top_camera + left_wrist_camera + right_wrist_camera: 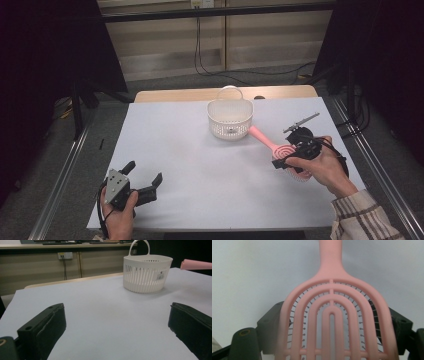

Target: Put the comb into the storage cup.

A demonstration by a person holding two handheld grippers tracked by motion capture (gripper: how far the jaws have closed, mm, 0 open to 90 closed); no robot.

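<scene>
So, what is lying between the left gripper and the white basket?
Nothing: bare white table stretches from the left gripper to the basket, in the left gripper view.

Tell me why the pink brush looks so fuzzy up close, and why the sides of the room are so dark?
In the right gripper view the pink brush sits so near the lens that its lower edges blur. In the left gripper view the white basket is sharp, with a soft shadow beneath it, while the near black gripper parts look soft. In the high view the table is brightly lit, while black curtains darken both sides.
</scene>
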